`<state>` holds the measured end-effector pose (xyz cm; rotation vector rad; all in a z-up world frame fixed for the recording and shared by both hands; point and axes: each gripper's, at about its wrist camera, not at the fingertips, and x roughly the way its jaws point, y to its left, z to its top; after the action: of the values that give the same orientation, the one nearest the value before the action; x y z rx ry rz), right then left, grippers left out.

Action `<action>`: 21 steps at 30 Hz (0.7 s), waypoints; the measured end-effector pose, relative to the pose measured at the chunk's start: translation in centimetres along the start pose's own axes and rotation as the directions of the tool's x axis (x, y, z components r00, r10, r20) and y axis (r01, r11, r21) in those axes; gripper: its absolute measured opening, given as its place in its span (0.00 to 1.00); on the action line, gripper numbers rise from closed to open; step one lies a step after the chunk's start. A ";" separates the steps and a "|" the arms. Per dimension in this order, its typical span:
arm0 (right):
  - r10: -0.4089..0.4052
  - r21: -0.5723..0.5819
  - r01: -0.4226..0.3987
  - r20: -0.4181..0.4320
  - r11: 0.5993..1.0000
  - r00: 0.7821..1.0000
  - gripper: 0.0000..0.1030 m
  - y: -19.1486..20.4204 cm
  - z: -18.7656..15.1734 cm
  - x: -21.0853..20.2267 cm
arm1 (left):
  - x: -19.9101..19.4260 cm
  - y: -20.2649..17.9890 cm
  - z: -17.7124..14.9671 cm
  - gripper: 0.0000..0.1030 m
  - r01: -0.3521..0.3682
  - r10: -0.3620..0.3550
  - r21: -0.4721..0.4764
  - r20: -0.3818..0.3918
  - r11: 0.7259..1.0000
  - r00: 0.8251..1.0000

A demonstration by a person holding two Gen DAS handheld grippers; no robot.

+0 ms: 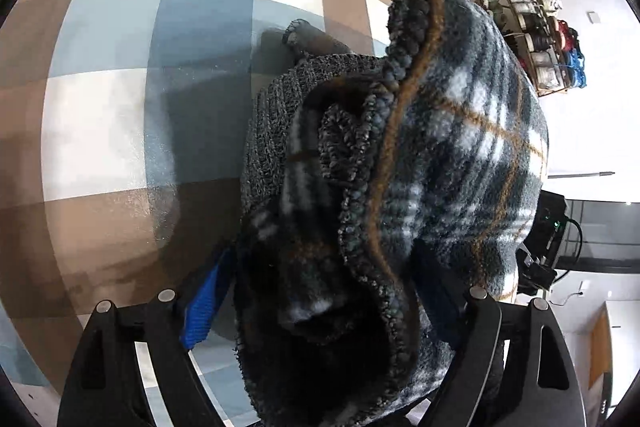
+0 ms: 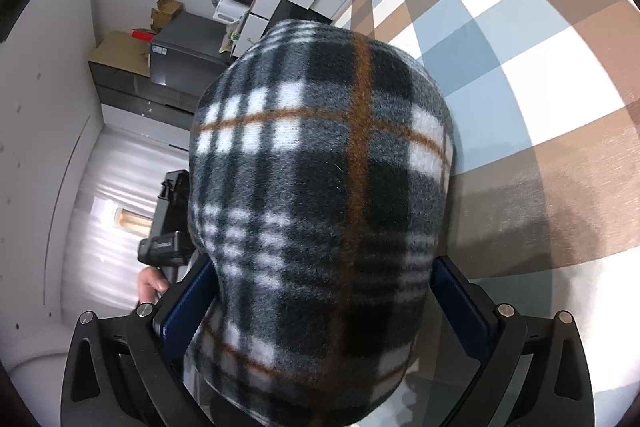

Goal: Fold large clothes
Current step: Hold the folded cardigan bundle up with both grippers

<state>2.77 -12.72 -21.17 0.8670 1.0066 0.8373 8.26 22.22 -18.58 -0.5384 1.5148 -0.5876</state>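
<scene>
Between each claw's pads, left claw point(image 1: 320, 307) and right claw point(image 2: 324, 307) clench the plaid fleece point(image 2: 320, 167), fingertips hidden.

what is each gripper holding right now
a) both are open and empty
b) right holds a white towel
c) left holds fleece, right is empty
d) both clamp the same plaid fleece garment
d: the left gripper and the right gripper each have plaid fleece bunched between their blue pads.

Right gripper point(image 2: 322, 311) clamps bunched plaid fleece point(image 2: 320, 163) (checkered surface point(image 2: 520, 75) behind).
</scene>
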 end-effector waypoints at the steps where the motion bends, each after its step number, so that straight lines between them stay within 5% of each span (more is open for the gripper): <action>1: 0.019 0.018 -0.019 -0.007 1.000 1.000 1.00 -0.2 0.0 0.2 | -0.3 0.2 0.0 0.82 0.008 -0.008 0.000 -0.002 1.000 1.000; 3: 0.061 0.065 -0.060 -0.018 0.996 0.998 1.00 -0.9 0.1 0.7 | -0.5 0.5 0.0 0.81 0.040 -0.040 -0.002 -0.005 0.999 0.999; 8: 0.100 0.091 -0.098 -0.022 0.991 0.995 1.00 -1.3 0.1 1.0 | -1.1 2.2 -0.2 0.60 0.103 -0.103 0.039 0.004 0.994 0.995; 21: 0.169 0.046 -0.170 0.035 0.984 0.985 0.88 -0.1 -0.5 -0.8 | -1.3 0.0 -0.4 0.55 0.095 -0.098 0.114 0.016 0.989 0.995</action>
<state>2.10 -13.39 -21.13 1.0155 0.9388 0.9430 7.88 23.14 -17.60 -0.5308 1.4318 -0.7364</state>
